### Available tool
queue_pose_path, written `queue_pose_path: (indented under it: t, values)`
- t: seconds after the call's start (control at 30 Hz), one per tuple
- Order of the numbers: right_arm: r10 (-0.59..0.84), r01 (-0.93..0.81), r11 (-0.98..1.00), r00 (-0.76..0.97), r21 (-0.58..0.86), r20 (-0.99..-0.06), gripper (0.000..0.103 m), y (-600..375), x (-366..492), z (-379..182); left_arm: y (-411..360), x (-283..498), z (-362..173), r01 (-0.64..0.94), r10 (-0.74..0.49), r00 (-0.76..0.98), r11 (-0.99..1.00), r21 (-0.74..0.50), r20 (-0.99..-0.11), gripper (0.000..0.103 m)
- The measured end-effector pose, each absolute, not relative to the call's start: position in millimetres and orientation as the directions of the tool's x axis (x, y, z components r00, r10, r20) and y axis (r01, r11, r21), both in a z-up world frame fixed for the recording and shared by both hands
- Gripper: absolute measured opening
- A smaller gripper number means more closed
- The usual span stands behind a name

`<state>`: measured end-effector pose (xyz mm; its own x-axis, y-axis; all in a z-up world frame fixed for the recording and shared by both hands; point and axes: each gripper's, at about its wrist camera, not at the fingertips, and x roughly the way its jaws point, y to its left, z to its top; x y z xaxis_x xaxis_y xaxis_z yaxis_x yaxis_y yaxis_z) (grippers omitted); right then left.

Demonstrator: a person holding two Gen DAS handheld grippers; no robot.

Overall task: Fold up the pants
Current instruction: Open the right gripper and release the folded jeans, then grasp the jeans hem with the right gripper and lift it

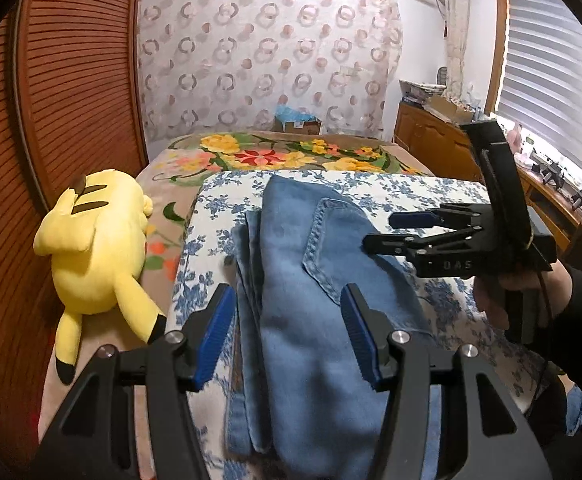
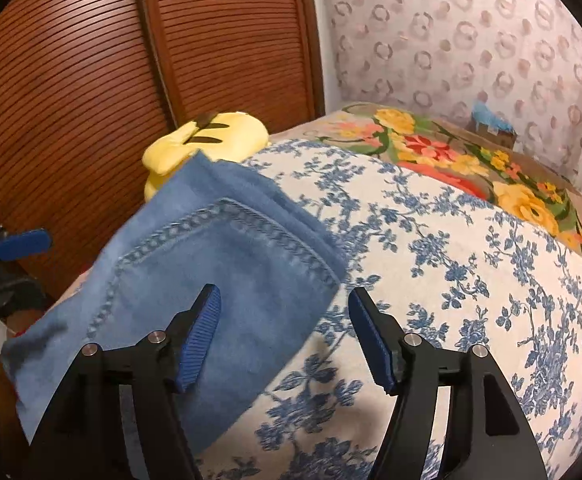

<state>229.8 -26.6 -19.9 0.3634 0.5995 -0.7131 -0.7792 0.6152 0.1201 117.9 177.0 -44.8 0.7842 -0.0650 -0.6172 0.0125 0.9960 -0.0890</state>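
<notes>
Left gripper (image 1: 287, 332) gaping wide, blue pads apart, nothing held, hovering over the near end of the jeans (image 1: 315, 320). Right gripper (image 2: 285, 336) likewise spread wide and empty, poised just above the right edge of the denim where cloth meets the blue-flowered quilt (image 2: 471, 264); whether either pad touches the fabric cannot be told. Seen from the left wrist, the right gripper (image 1: 383, 230) reaching in sideways from the right, over the back pocket (image 1: 331, 248).

Jeans lying lengthwise on the quilt atop the bed, already doubled leg over leg by the look of the stacked edges on the left side, pocket face up. Probably time for the crosswise fold. For a clean one: pinch both layers together at matching corners of one end, close fully before lifting, raise both sides evenly, carry over in one arc, lay edge on edge, then smooth. Biting only the top layer would likely drag the stack apart.

Count: one pair of jeans, one visible pocket, two grippers, one yellow plush toy (image 1: 99, 248) lying left of the quilt against the slatted wooden doors (image 1: 71, 80), well clear of the denim. One floral blanket (image 1: 283, 152) beyond, one patterned curtain (image 1: 267, 52) behind the bed.
</notes>
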Motion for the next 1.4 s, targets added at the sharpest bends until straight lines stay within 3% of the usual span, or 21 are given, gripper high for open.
queue_pose_path:
  t: [0.2, 0.7, 0.93, 1.0, 1.1, 1.27, 1.4]
  values:
    - [0.598, -0.799, 0.593, 0.354, 0.100, -0.720, 0.072, -24, 240, -23, 190, 146, -45, 0.013, -0.071, 0.771, 0.995, -0.095, -0.633, 0.055]
    - [0.645, -0.809, 0.518, 0.156, 0.278, -0.748, 0.073, -12, 266, -46, 208, 218, -82, 0.064, -0.140, 0.681, 0.989, -0.132, -0.718, 0.055]
    - [0.648, -0.816, 0.495, 0.118, 0.299, -0.752, 0.074, -2, 266, -49, 216, 218, -92, 0.082, -0.181, 0.678, 0.982, -0.172, -0.712, 0.055]
    - [0.637, -0.821, 0.493, 0.115, 0.289, -0.762, 0.072, 3, 266, -48, 217, 218, -93, 0.082, -0.182, 0.678, 0.982, -0.173, -0.712, 0.055]
    - [0.642, -0.827, 0.475, 0.092, 0.300, -0.761, 0.059, 5, 267, -45, 217, 218, -92, 0.083, -0.183, 0.681, 0.981, -0.173, -0.709, 0.055]
    - [0.665, -0.850, 0.435, 0.081, 0.297, -0.742, 0.026, 5, 263, -30, 220, 215, -94, 0.080, -0.181, 0.689, 0.982, -0.174, -0.702, 0.055]
    - [0.685, -0.874, 0.415, 0.117, 0.253, -0.720, 0.022, 13, 254, -11, 228, 210, -84, 0.072, -0.171, 0.709, 0.983, -0.171, -0.684, 0.055]
